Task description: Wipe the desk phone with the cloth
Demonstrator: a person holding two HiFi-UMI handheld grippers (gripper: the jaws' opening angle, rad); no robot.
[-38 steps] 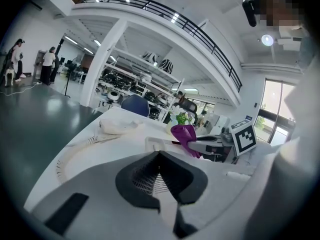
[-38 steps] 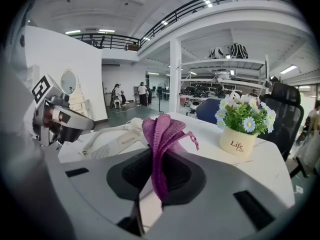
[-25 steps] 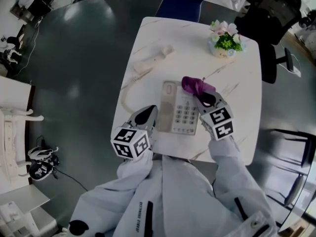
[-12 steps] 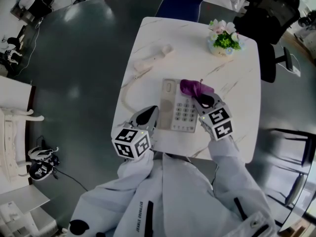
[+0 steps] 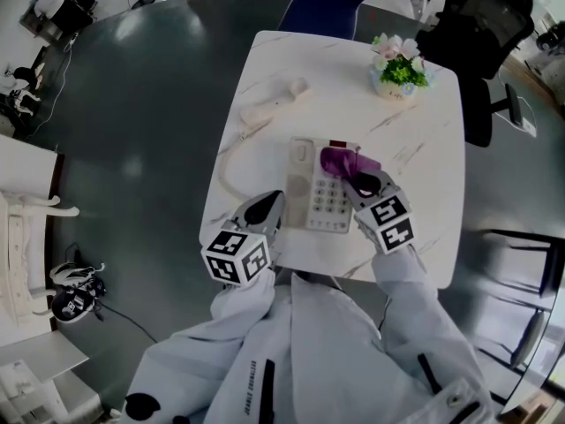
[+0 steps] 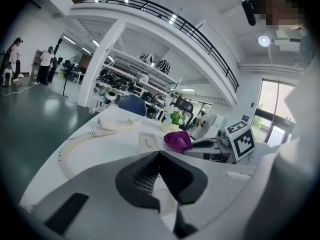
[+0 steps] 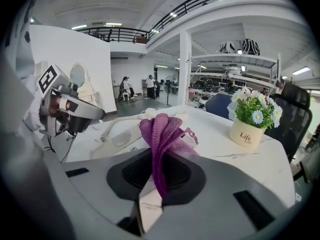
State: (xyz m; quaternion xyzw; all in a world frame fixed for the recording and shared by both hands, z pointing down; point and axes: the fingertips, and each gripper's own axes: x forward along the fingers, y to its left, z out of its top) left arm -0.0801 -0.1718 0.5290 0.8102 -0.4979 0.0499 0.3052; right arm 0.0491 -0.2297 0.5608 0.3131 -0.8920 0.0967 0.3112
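The beige desk phone base (image 5: 320, 193) lies on the white marble table (image 5: 424, 122); its handset (image 5: 274, 102) lies off the cradle at the far left, joined by a coiled cord (image 5: 224, 168). My right gripper (image 5: 357, 179) is shut on a purple cloth (image 5: 340, 160) (image 7: 161, 134), which rests on the phone's upper right part above the keypad. My left gripper (image 5: 265, 208) sits at the phone's near left corner with its jaws closed and nothing between them. In the left gripper view the cloth (image 6: 177, 140) and the phone (image 6: 150, 141) show ahead.
A small pot of flowers (image 5: 399, 71) (image 7: 251, 120) stands at the table's far right. A blue chair (image 5: 327, 3) is behind the table and a black office chair (image 5: 490, 51) to its right. The table's near edge is close to my grippers.
My right gripper has dragged the purple cloth leftward and slightly nearer across the top of the phone. The left gripper has stayed in place.
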